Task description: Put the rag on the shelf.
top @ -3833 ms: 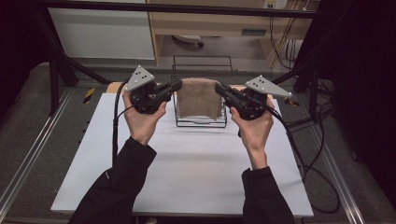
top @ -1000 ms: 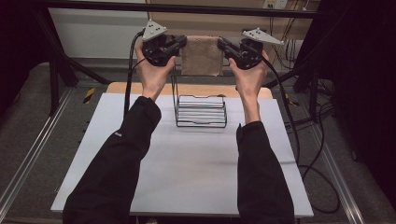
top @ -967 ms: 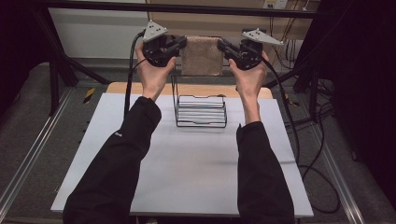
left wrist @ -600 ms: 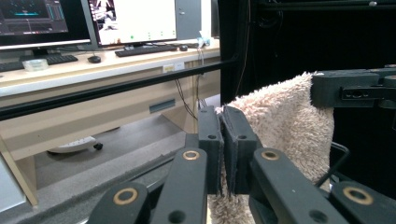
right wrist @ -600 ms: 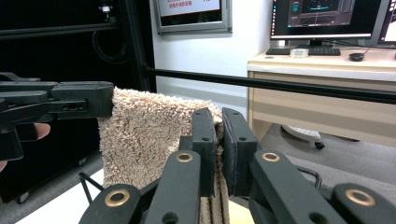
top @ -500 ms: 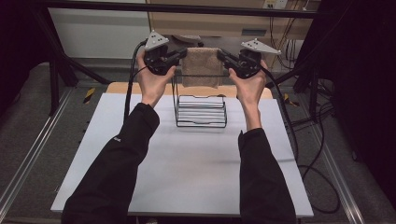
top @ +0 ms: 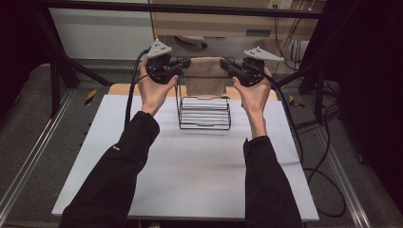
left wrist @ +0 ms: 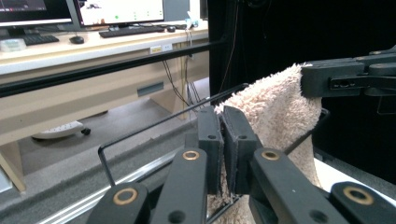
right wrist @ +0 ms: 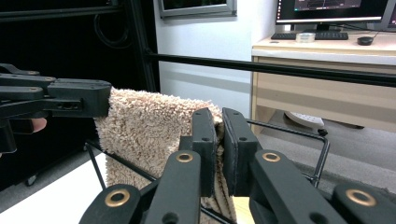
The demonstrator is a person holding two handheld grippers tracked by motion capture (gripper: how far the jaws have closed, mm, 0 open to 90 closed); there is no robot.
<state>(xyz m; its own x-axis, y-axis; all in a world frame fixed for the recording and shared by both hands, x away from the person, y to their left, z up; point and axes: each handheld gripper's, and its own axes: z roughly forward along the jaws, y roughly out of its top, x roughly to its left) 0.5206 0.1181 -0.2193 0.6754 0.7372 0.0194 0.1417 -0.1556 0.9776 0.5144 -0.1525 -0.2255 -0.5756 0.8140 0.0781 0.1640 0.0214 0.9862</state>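
The beige terry towel point(top: 205, 76) is clamped at its upper corners by the left gripper point(top: 184, 63) and right gripper point(top: 226, 64), held spread above the black wire rack point(top: 204, 114) near the white tabletop's point(top: 190, 171) far edge, for draping over its rail.

The high view was lit from above, and the white table point(top: 190, 171) came out bright and even, without hard glare. Soft shadows lay beneath the wire rack point(top: 204, 114) and beside the forearms. Toward nine and three o'clock the picture sank into near black, with little detail left. It was slightly soft throughout. In the left gripper view the monitors point(left wrist: 116, 9) at eleven o'clock were blown out, while the area from twelve to three o'clock stayed very dark. The towel point(left wrist: 280, 107) looked sharp enough to show its pile; the near jaws were a little blurred. In the right gripper view a screen point(right wrist: 336, 7) glared at one o'clock.
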